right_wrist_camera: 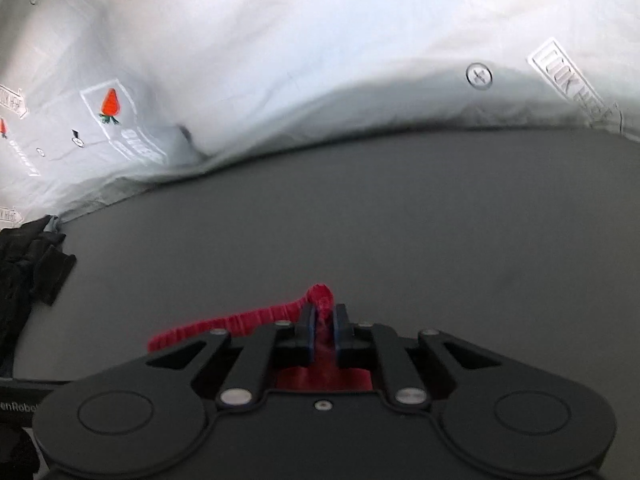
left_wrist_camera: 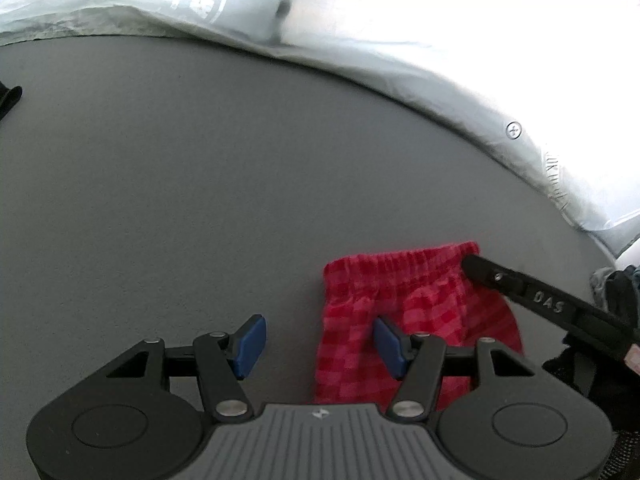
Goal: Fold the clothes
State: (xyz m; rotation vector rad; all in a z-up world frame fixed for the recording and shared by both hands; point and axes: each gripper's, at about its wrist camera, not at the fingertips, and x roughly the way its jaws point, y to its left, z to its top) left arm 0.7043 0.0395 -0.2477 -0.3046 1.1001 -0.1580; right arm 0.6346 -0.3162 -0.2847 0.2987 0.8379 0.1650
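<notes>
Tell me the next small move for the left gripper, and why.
Probably shift the left gripper right and forward to pinch the free left waistband corner of the red shorts. Its fingers are open and hold nothing, while the right gripper is shut on the other waistband corner. The shorts lie flat on the grey table, so both corners seem needed to fold them.

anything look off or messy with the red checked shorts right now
Nothing damaged. The red checked shorts lie flat on the grey table, the right tongs pinching the waistband corner. The left tongs are open, holding nothing.
</notes>
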